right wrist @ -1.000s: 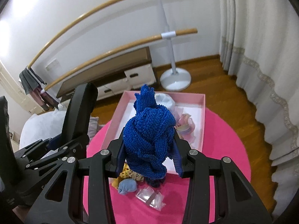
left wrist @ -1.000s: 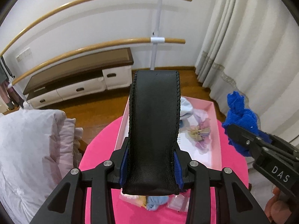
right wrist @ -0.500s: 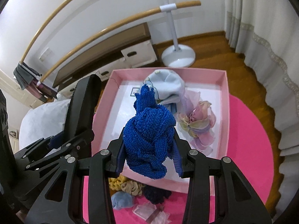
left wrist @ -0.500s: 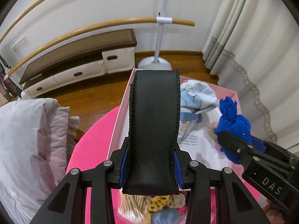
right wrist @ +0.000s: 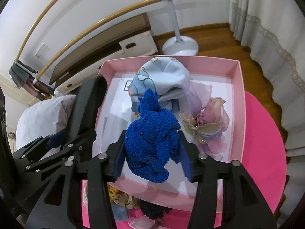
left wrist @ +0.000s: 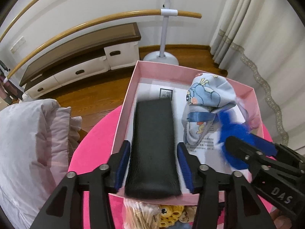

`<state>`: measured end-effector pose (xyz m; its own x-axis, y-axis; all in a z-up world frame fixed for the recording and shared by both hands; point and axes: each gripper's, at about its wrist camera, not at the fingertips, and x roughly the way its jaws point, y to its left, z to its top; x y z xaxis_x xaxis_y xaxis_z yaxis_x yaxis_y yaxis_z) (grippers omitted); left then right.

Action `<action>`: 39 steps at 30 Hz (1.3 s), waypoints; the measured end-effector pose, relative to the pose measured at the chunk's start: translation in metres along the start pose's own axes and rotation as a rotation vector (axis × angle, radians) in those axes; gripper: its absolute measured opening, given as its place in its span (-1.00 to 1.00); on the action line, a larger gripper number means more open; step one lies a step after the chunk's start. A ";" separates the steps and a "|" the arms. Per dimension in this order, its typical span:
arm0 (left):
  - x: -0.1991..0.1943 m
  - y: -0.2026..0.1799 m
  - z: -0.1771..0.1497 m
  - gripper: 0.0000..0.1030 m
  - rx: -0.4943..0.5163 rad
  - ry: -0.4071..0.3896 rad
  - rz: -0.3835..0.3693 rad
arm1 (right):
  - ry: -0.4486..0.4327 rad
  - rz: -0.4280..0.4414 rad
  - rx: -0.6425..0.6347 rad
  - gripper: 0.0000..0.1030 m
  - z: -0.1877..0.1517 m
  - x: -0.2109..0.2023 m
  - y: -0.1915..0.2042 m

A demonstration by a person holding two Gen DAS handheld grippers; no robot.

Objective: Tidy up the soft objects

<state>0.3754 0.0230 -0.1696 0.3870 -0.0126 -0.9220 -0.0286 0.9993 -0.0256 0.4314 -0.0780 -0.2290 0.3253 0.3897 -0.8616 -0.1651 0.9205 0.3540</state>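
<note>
A round pink table carries an open pink box with a white printed sheet on its floor; the print is too small to read. Beside the table lies a pale quilt, and behind it stand a low white cabinet with a dark top and a wooden bar on a white stand.

Inside the box, at the far side, sits a folded light-blue cloth with cartoon figures, and to its right a bunch of lilac and pink fabric flowers.

The left gripper points down into the left part of the box. A long black leather case lies between its blue pads, which stand a little off its sides; the jaws are opening and the grasp is let go.

The right gripper hangs over the near middle of the box. A bright blue fuzzy cloth sits between its fingers, its blur suggesting it is slipping free; the jaws are opening, and the pads no longer squeeze it. In the left view this gripper's body shows the white letters "DAS".

On the table before the box lie small scrunchies, yellow, tan and dark blue.
</note>
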 end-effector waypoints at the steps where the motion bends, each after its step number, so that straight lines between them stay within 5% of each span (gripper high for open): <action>1: 0.004 0.001 0.001 0.14 -0.001 -0.005 0.005 | -0.006 0.000 0.003 0.16 0.000 -0.002 0.000; 7: -0.008 0.015 -0.005 0.63 -0.023 -0.062 0.042 | -0.055 -0.012 0.037 1.00 0.000 -0.017 -0.007; 21: -0.111 0.016 -0.044 0.94 -0.015 -0.235 0.063 | -0.154 -0.021 0.070 1.00 -0.013 -0.090 -0.001; 39: -0.291 0.007 -0.167 1.00 0.023 -0.467 0.002 | -0.404 -0.039 0.028 1.00 -0.094 -0.266 0.034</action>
<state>0.1084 0.0281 0.0344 0.7603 0.0017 -0.6496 -0.0114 0.9999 -0.0107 0.2516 -0.1528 -0.0219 0.6714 0.3283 -0.6645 -0.1217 0.9332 0.3382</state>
